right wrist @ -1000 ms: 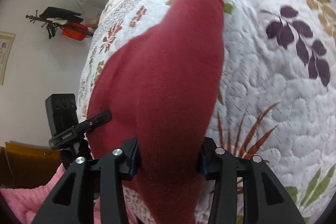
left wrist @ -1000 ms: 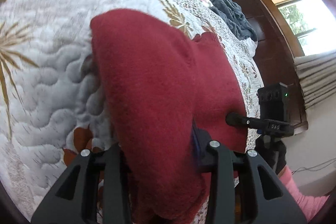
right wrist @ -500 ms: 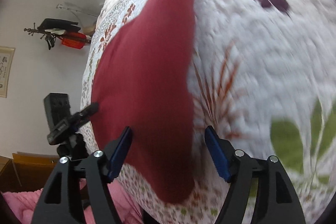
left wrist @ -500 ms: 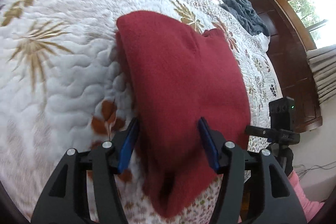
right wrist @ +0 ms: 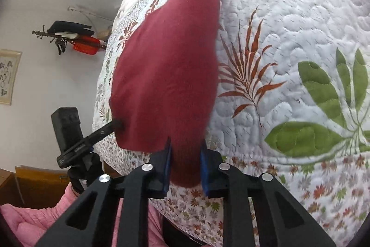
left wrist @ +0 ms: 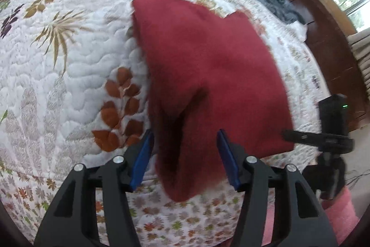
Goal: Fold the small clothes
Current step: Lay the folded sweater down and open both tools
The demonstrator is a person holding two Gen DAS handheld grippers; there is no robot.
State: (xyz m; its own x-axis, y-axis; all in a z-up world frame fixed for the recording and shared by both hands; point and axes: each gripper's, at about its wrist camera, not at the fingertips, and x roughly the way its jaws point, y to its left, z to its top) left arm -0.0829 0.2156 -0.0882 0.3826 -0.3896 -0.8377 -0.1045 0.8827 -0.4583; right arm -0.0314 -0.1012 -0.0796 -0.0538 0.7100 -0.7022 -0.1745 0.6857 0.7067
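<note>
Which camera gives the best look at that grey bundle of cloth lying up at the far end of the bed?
The left wrist view: the grey cloth lies crumpled on the quilt beside the dark wooden headboard. The right wrist view does not show it at all.

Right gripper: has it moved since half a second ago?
Yes: the right gripper has closed inward on the red garment, at the quilt edge.

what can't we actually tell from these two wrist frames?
- Left wrist: whether the left gripper touches the red garment; motion blur smears its edges.
- Right wrist: the garment's near hem, covered by the right gripper.
- Both views: layers beneath the garment's top surface.
- Left wrist: what the grey cloth is; too small.
</note>
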